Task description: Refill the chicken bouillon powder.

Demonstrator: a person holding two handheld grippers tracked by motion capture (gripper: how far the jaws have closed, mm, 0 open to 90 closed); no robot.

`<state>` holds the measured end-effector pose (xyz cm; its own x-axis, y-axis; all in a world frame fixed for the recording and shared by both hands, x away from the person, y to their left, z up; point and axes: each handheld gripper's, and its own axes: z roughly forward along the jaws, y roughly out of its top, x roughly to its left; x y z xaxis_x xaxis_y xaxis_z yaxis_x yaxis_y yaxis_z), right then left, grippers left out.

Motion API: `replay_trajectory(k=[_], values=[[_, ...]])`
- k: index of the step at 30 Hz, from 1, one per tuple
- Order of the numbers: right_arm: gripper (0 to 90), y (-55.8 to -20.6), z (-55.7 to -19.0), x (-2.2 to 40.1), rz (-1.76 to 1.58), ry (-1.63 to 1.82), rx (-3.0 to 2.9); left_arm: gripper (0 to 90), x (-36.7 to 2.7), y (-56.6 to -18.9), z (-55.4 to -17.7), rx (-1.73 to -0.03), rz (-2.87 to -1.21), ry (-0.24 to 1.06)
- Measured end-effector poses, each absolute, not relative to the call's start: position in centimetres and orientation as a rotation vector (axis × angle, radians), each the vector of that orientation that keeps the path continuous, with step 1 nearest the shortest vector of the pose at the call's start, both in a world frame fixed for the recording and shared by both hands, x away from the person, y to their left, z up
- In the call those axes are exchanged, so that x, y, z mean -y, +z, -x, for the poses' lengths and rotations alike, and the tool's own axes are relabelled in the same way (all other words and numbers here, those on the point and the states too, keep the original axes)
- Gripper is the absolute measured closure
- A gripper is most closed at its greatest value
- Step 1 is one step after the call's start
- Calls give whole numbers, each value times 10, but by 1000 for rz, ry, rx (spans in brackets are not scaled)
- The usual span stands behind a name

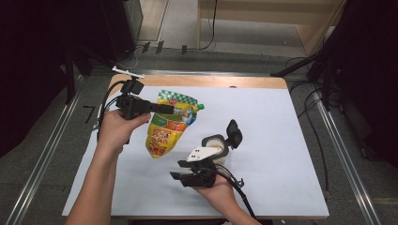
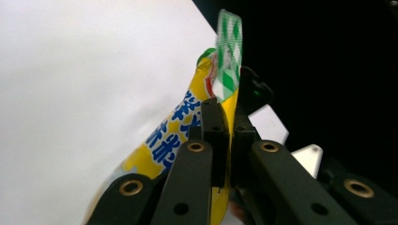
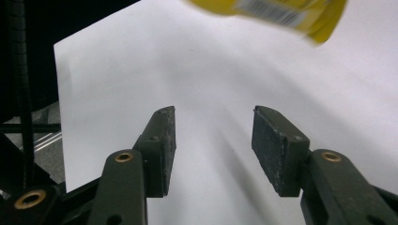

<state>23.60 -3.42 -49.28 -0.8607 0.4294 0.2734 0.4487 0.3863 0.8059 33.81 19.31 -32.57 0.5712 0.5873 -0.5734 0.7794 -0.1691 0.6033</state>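
Observation:
A yellow snack pouch with a green-checked top hangs tilted above the white table, left of its middle. My left gripper reaches in from the left and is shut on the pouch near its top. In the left gripper view the fingertips pinch the yellow pouch just under its green strip. My right gripper sits low near the front edge, pointing left, open and holding nothing. In the right gripper view, the gripper has only white table between its fingers, and the pouch's bottom hangs beyond it.
A cream cup with a black flip lid stands just behind my right gripper. The wooden table edge runs along the back. Metal rails and cables flank the table on the floor.

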Motion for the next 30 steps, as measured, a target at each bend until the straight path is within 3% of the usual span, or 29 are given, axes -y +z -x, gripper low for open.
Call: replay_trajectory(k=[10,30], values=[[519,-491,-238,37,819,-1528,2572,898,-214,-340,-352,-1158,-1778,-238],[516,-488,-234,48,842,-1541,2584,881,-219,-368,-371,-1187,-1771,-171]])
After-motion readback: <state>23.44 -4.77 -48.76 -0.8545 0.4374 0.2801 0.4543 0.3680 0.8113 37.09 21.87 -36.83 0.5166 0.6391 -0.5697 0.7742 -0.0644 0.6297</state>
